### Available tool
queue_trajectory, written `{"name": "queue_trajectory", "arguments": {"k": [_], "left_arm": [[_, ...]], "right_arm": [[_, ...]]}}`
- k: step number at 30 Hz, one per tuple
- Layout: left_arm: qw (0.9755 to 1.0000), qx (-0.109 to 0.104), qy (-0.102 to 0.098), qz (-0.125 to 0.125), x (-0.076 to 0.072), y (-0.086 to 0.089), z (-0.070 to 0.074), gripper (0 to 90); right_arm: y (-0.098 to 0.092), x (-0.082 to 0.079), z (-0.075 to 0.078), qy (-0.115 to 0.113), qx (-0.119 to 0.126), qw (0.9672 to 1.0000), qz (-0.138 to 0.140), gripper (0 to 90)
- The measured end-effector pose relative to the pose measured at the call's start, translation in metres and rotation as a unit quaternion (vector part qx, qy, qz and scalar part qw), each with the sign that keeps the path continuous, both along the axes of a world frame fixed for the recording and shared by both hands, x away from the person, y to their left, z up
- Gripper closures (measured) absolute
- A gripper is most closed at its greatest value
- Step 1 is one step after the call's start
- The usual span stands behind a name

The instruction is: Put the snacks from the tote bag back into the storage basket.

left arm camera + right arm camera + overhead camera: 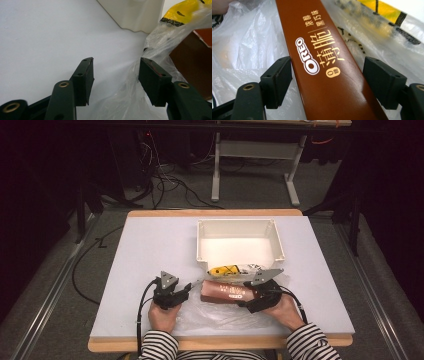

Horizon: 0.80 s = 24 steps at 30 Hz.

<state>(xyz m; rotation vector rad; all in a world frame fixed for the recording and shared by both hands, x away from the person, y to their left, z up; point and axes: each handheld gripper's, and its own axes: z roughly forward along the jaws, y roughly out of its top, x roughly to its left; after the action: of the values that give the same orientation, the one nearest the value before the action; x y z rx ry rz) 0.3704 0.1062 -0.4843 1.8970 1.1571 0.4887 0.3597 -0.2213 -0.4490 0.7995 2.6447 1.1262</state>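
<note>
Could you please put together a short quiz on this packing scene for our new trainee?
1. True or false: the white bin holds the brown Oreo box.
2. Which gripper straddles the box: A left gripper, B right gripper?
3. What thin material lies under the box?

Key: 1 false, the box lies on the table in front of the bin. 2 B, with its jaws open to either side of the box. 3 the clear plastic bag, whose edge lies between the left gripper's open jaws.
</note>
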Motion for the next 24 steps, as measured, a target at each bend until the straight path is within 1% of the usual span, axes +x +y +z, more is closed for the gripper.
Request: {"name": "queue_trajectory", "arguments": {"k": [1,2,3,4,5,7,9,12,13,17,24], "left_arm": [[1.0000,0.000,0.000,0.000,0.0001,0.0001,0.0000,46.1],[1.0000,0.000,0.000,0.000,0.0001,0.0001,-0.0001,46.1],[1.0000,0.000,0.000,0.000,0.0000,0.0001,0.0000,46.1],[1.0000,0.000,0.000,-0.001,-0.0001,0.0001,0.0000,46.1],[1.0000,0.000,0.000,-0.001,-0.0001,0.0001,0.0000,46.1],[1.0000,0.000,0.000,-0.001,-0.0001,0.0001,0.0000,46.1],[1.0000,0.000,-0.001,0.000,0.0001,-0.0001,-0.0002,46.1],[1.0000,0.001,0.000,0.000,0.0003,-0.0003,-0.0003,46.1],[1.0000,0.001,0.000,0.000,0.0003,-0.0003,-0.0004,46.1],[1.0000,0.002,0.000,0.000,0.0003,-0.0005,-0.0003,46.1],[1.0000,0.004,0.002,-0.001,0.0008,-0.0010,-0.0005,46.1]], "right_arm": [[0.0007,0.0002,-0.0015,0.000,-0.004,1.0000,0.000,25.3],[0.0018,0.0004,-0.0039,0.000,-0.017,0.9999,0.001,25.7],[0.0026,0.0015,-0.0069,-0.001,-0.032,0.9995,0.009,26.7],[0.0034,0.0021,-0.0100,-0.001,-0.038,0.9992,0.010,27.4],[0.0031,0.0022,-0.0112,-0.001,-0.038,0.9992,0.010,28.0],[0.0017,0.0025,-0.0113,0.000,-0.029,0.9996,0.007,29.5],[0.0006,0.0018,-0.0105,0.009,-0.022,0.9997,0.000,29.9],[-0.0014,0.0017,-0.0092,0.015,-0.015,0.9998,0.002,29.5],[-0.0016,0.0016,-0.0093,0.014,-0.012,0.9998,0.001,29.5],[-0.0014,0.0018,-0.0082,0.013,-0.006,0.9999,0.000,29.4],[-0.0017,0.0025,-0.0061,0.020,-0.001,0.9998,-0.003,28.9]]}}
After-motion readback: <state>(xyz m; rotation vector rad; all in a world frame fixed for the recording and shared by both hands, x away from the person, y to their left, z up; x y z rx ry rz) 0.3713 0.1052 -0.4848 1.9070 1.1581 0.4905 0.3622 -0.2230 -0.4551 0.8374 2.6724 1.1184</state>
